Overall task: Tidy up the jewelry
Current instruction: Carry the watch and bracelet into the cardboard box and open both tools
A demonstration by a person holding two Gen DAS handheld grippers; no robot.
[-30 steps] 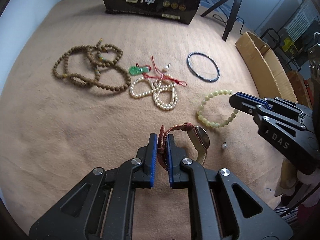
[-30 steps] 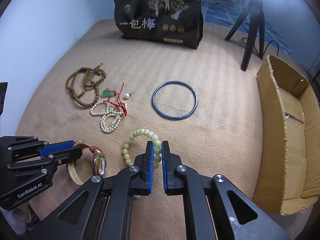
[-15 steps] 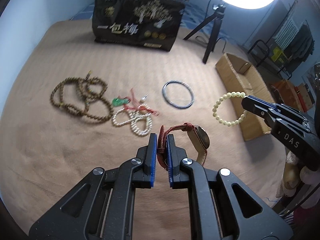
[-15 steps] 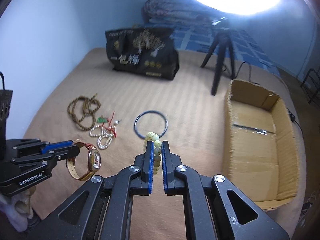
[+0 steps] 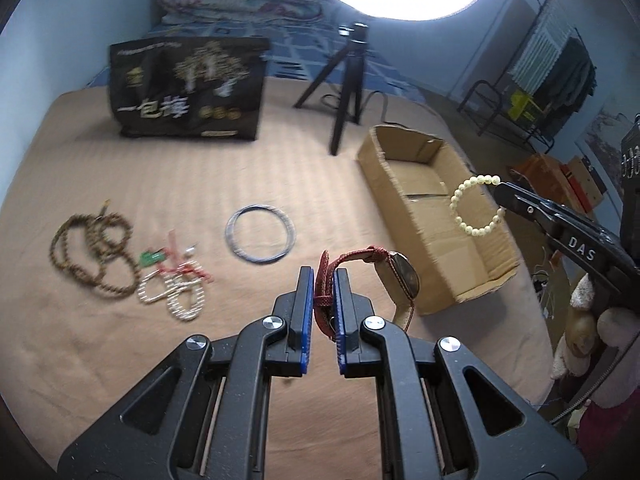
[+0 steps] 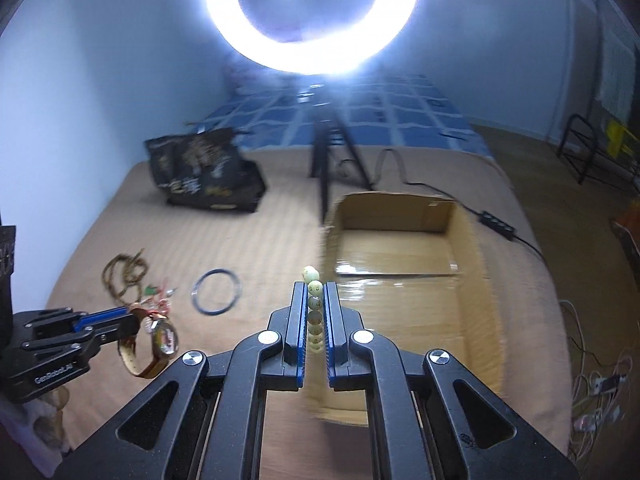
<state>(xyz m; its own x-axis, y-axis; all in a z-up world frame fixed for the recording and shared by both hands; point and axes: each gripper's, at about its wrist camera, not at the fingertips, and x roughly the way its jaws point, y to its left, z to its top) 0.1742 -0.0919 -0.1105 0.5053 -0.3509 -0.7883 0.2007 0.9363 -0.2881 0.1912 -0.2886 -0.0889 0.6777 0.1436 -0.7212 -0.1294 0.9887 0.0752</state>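
My left gripper [image 5: 323,276] is shut on the red strap of a wristwatch [image 5: 400,280], which hangs in the air to the right of the jaws. My right gripper [image 6: 315,292] is shut on a pale green bead bracelet [image 6: 314,312], seen edge-on between the blue pads. In the left wrist view that bracelet [image 5: 476,204] dangles over the open cardboard box [image 5: 436,240]. In the right wrist view the watch [image 6: 162,336] hangs at lower left. On the tan bedspread lie a dark bangle [image 5: 262,234], a pearl necklace with red cord [image 5: 176,288] and brown prayer beads [image 5: 92,248].
A black printed bag [image 5: 188,88] stands at the back of the bed. A black tripod [image 5: 344,76] with a bright ring light [image 6: 312,12] stands behind the box. A power strip cable [image 6: 496,220] runs beside the box. Clutter and wires lie on the floor at right.
Both grippers rose off the bedspread with their pieces and swung right towards the cardboard box. The bead bracelet now hangs over the box; the watch hangs near its front left corner.
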